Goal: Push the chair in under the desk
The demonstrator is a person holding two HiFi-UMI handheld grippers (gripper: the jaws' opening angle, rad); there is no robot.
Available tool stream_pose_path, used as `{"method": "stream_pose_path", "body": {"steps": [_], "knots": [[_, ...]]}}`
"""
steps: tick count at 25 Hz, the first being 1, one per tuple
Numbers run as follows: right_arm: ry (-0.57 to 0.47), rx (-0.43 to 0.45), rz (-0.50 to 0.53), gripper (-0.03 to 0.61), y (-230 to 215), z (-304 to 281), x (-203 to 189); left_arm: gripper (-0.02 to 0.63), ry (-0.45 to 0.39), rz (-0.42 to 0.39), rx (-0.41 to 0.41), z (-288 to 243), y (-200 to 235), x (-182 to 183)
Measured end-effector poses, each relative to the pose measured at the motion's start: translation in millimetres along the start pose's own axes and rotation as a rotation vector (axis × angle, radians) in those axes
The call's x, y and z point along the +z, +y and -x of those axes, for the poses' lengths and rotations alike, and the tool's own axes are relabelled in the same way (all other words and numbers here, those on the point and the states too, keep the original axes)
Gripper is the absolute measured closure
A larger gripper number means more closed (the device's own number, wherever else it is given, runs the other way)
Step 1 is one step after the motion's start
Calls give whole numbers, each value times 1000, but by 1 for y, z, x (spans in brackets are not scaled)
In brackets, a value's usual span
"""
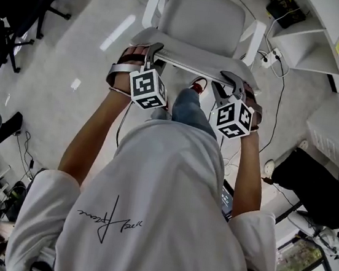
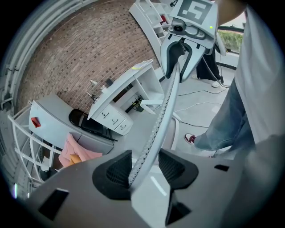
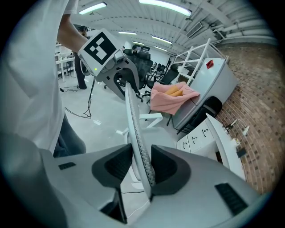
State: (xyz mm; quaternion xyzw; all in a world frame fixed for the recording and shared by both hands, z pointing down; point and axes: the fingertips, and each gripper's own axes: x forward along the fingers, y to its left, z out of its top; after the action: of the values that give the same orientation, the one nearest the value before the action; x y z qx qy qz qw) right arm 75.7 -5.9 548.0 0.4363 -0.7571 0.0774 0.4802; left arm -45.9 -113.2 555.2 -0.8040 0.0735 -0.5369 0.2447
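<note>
1. Pale grey office floor underfoot, strewn with cables; red-brown brick wall beyond, at ten o'clock in the left gripper view.
2. Standing at twelve o'clock from the person in the head view: white office chair with a grey padded seat and mesh backrest, well apart from the white bench with drawers at two o'clock, so not yet tucked under.
3. Set over the backrest's curved top rim: left gripper at eleven o'clock, right gripper at one o'clock. Spaced towards the rim's two ends, probably to keep the chair from swivelling while steered.
4. Left fingers spread wide, straddling the rim with a gap on one side, not clenched. Right fingers likewise released, touching the rim with one pad only.
5. Hooked rather than pinched: likely enough for pushing, with no need to lift.
6. Judged early in the task, with the whole run towards the bench left to make.
</note>
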Motion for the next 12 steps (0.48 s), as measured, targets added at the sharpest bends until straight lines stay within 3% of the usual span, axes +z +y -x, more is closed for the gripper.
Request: {"method": "stream_pose_path", "body": {"steps": [12], "knots": [[3, -39, -8, 430, -26, 1, -14, 425, -20, -33, 5, -17, 16, 26]]}}
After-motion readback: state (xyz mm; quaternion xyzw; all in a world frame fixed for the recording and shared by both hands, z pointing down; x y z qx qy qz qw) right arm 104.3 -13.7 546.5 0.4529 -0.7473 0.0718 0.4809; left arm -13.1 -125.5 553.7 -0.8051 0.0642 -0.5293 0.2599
